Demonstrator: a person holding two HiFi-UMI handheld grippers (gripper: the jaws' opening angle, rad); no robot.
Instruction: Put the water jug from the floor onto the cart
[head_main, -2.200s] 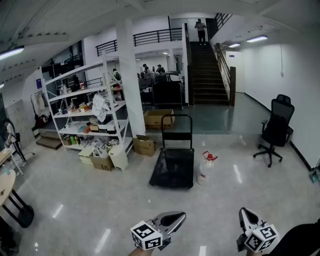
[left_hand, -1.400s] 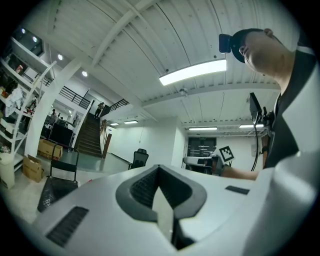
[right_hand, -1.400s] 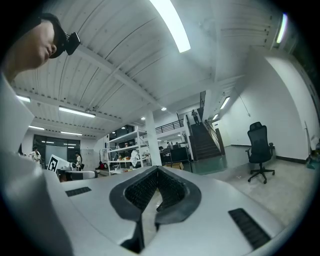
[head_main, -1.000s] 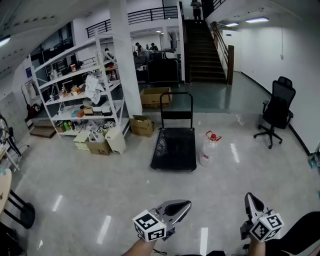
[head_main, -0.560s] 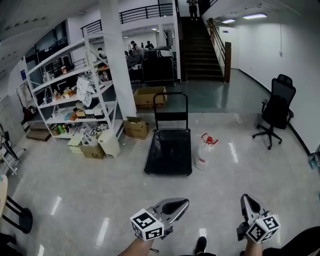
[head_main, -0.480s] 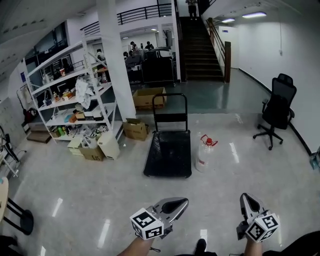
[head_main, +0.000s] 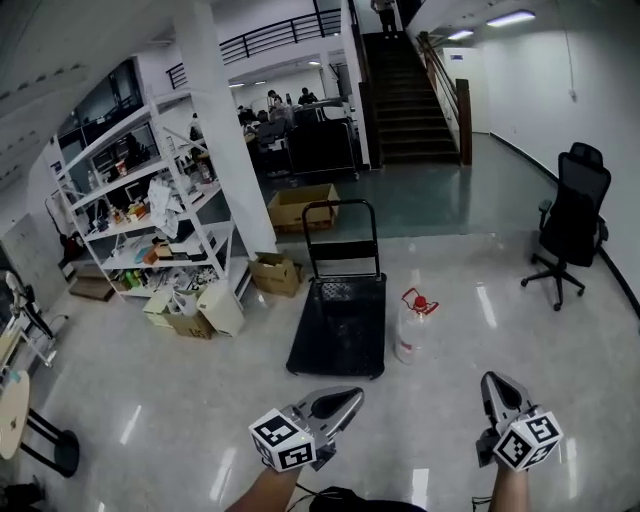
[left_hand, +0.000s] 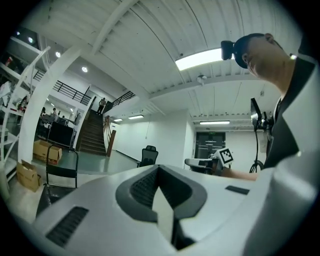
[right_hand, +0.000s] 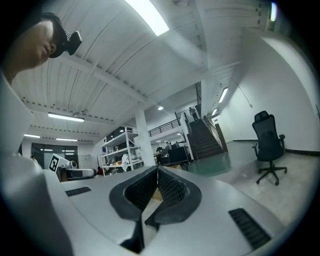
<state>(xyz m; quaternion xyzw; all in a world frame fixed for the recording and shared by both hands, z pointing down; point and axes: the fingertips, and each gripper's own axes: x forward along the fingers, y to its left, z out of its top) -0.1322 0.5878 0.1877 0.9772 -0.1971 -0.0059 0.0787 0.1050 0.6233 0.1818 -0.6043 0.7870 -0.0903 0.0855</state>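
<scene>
We had the left gripper (head_main: 352, 397) & right gripper (head_main: 493, 384) low and near us, both w/ jaws pressed together, nothing in them. The water jug (head_main: 413, 331) stood on the floor (head_main: 170, 400) farther out, just right of the cart (head_main: 338, 335).

I can read no words or numbers; my left gripper (head_main: 352, 395) and right gripper (head_main: 491, 381) each bear only black-and-white square markers (head_main: 281, 443), no letters, behind the jaws

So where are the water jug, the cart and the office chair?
water jug (head_main: 411, 340): head view, on its clear body.
cart (head_main: 338, 328): head view, on its black deck.
office chair (head_main: 581, 196): head view, on its backrest.
</scene>
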